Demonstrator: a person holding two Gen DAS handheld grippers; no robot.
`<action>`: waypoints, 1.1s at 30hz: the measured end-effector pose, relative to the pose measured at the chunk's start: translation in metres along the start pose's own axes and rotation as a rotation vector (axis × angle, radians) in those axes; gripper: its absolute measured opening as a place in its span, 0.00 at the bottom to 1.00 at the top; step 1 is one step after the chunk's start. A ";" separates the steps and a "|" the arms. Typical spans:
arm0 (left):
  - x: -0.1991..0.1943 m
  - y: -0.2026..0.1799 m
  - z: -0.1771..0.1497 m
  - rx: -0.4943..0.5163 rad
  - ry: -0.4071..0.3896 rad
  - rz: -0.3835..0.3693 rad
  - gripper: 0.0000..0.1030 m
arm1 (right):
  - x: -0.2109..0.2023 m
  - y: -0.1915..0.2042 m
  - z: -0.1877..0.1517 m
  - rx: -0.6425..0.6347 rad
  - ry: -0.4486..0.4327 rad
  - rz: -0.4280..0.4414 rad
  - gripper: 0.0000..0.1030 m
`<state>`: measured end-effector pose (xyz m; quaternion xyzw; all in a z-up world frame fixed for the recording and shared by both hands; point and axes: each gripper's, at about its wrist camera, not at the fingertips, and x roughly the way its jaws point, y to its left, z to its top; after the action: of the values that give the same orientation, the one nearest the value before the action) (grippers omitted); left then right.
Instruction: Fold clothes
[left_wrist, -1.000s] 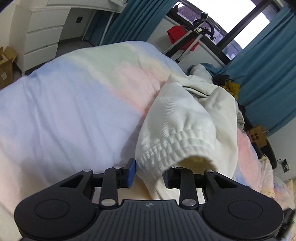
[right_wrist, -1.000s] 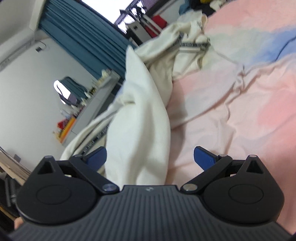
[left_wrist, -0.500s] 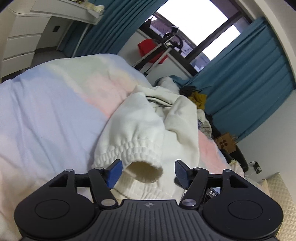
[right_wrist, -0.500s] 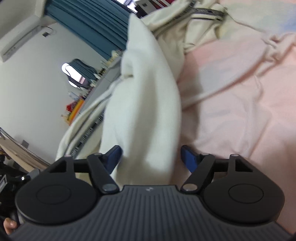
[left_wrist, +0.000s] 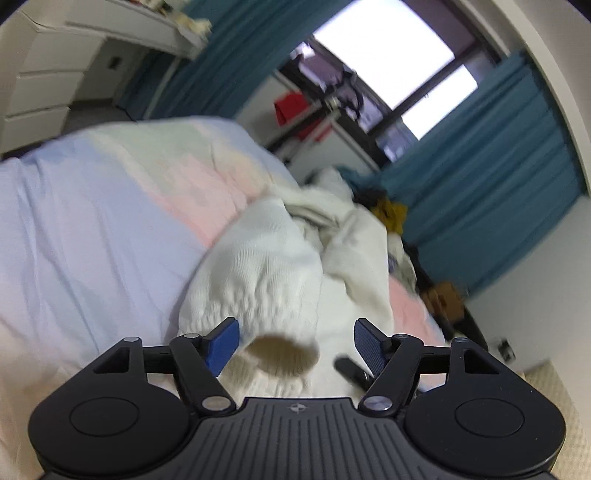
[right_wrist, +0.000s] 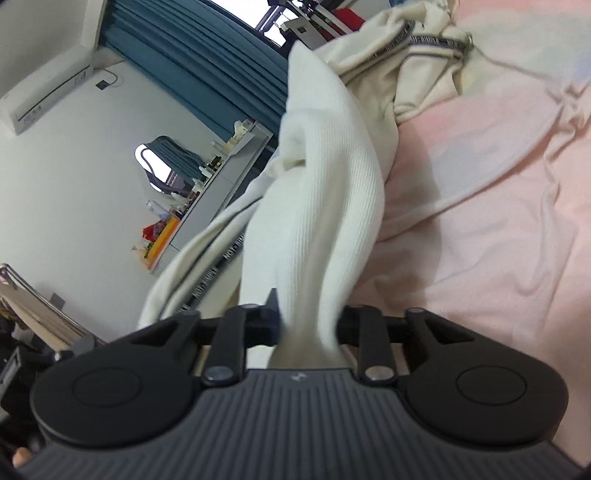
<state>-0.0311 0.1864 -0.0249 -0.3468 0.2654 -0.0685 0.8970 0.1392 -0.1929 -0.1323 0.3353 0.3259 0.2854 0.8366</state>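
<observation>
Left gripper (left_wrist: 295, 341) spread wide, straddling sweater (left_wrist: 266, 266) cuff, nothing pinched. Right gripper (right_wrist: 306, 321) clamped on sweater (right_wrist: 325, 184), which lies bunched on bed (left_wrist: 74, 221). Close left squarely on cuff rib; keep right tension steady.

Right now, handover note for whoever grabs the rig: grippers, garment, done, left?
Left gripper: open, ribbed cuff between its fingers but not pinched.
Right gripper: shut on white knit garment, fabric bunched between the fingers and lifted off the bed.
Garment: crumpled on the pastel duvet, tangled with a cream piece with printed tape trim.
Done: one grip taken. No fold visible.
Left: grip the cuff, separate the pieces, spread flat, fold.
</observation>
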 end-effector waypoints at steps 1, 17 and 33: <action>-0.003 -0.002 -0.001 0.003 -0.004 -0.004 0.67 | -0.003 0.003 0.000 -0.010 -0.003 -0.010 0.19; -0.006 0.010 -0.015 -0.239 0.052 -0.085 0.76 | -0.115 0.023 0.006 0.105 -0.206 -0.051 0.10; 0.094 0.000 -0.035 -0.264 0.175 -0.048 0.71 | -0.102 0.006 -0.005 0.113 -0.178 -0.143 0.10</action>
<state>0.0306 0.1368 -0.0870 -0.4608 0.3410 -0.0845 0.8150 0.0701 -0.2588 -0.0948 0.3818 0.2892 0.1751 0.8602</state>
